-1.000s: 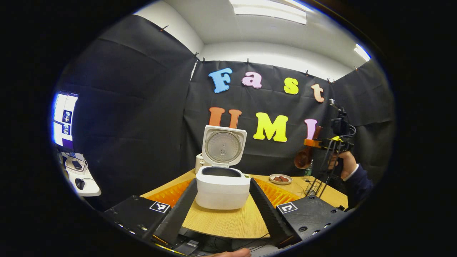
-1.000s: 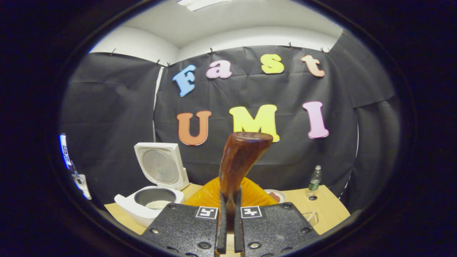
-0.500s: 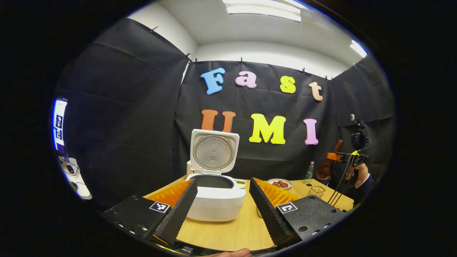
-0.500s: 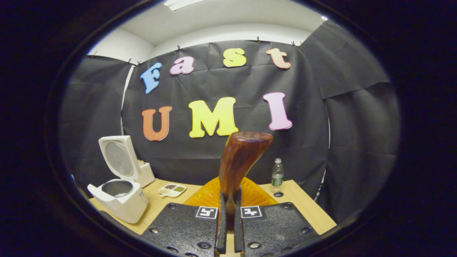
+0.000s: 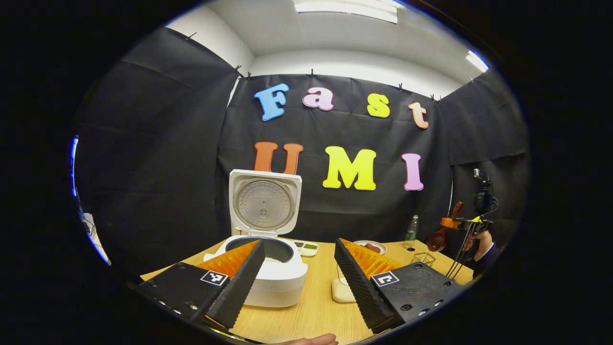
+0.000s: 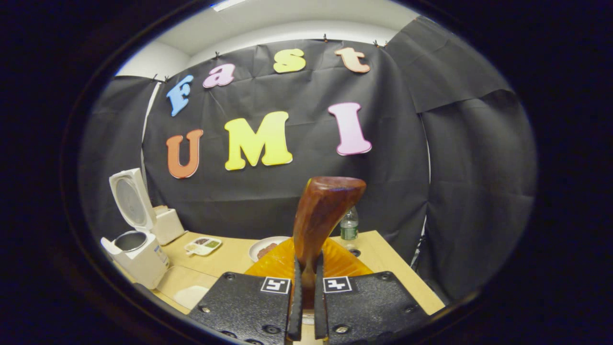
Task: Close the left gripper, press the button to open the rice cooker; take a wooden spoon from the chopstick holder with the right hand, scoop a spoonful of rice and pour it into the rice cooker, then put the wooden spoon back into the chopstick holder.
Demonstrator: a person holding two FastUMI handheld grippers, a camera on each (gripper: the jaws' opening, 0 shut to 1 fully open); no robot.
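Booth w/ black cloth walls, pale wooden tabletop (image 5: 306, 311) up front. Left gripper view, going left to right: rice cooker (image 5: 268, 273) sits on the tabletop w/ its lid (image 5: 263, 203) standing upright, pot open. The left gripper (image 5: 299, 268) hangs just in front of it, jaws spread wide, holding nothing. Behind: a small divided dish (image 5: 306, 247), a plate (image 5: 368, 247) w/ brown pieces, a water bottle (image 5: 411, 232). Wire chopstick holder (image 5: 422, 258) stands toward the right edge. Far right, a hand (image 5: 481, 239) holds the right gripper (image 5: 452, 223) up above the tabletop, wooden spoon (image 5: 443, 235) in it, bowl hanging low. Right gripper view: jaws clamped tight on the spoon's handle, which rises between them.
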